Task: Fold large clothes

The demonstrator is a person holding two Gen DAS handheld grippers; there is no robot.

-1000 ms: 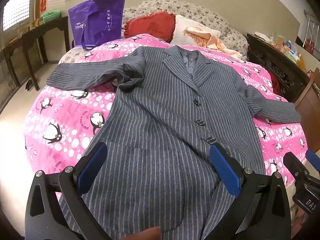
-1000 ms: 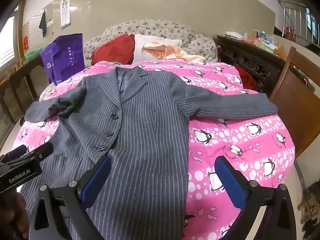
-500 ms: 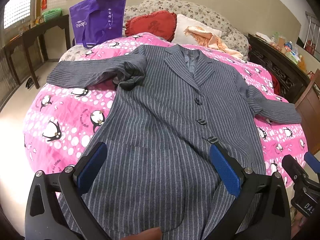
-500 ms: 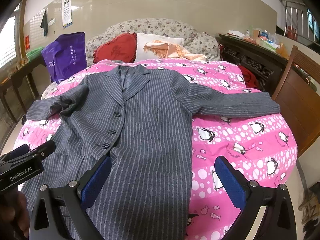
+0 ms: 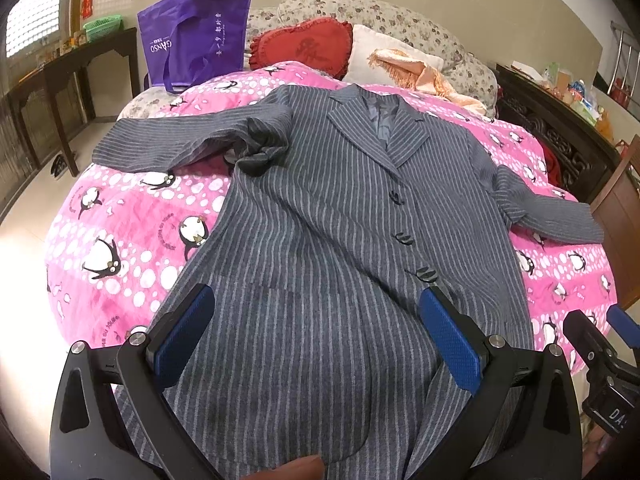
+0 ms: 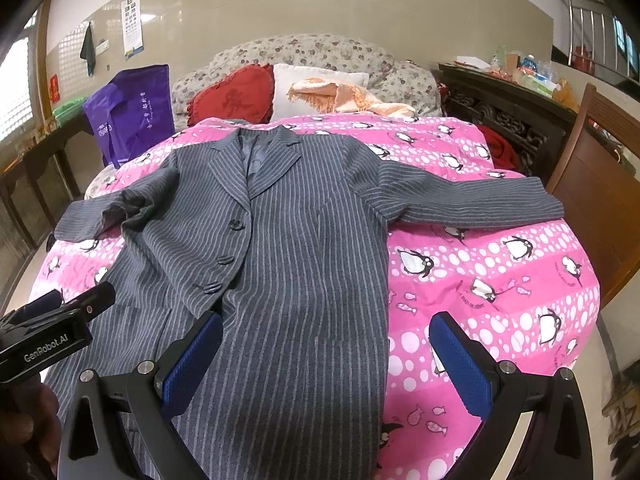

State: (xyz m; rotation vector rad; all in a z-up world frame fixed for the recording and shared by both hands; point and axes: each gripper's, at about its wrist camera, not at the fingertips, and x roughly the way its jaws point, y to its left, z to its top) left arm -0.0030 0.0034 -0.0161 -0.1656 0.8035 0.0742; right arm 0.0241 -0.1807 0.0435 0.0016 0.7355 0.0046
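coat [image 6: 288, 240] flat on bed [image 6: 500, 280] | cushions [image 6: 236, 98] behind collar | bag [image 6: 132, 112] behind-left

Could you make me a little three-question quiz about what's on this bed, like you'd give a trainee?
1. True or false: the striped coat lies front-up with both sleeves spread out to the sides.
2. Which sits on the bed's far left corner? A) a purple bag B) a red pillow C) a peach scarf
3. Fill in: the pink blanket is printed with ____.

Key
1. True; it is buttoned and not yet folded. The left gripper and right gripper both hover open over its lower part.
2. A, the purple bag. The red pillow and the peach scarf lie by the headboard.
3. Penguins.
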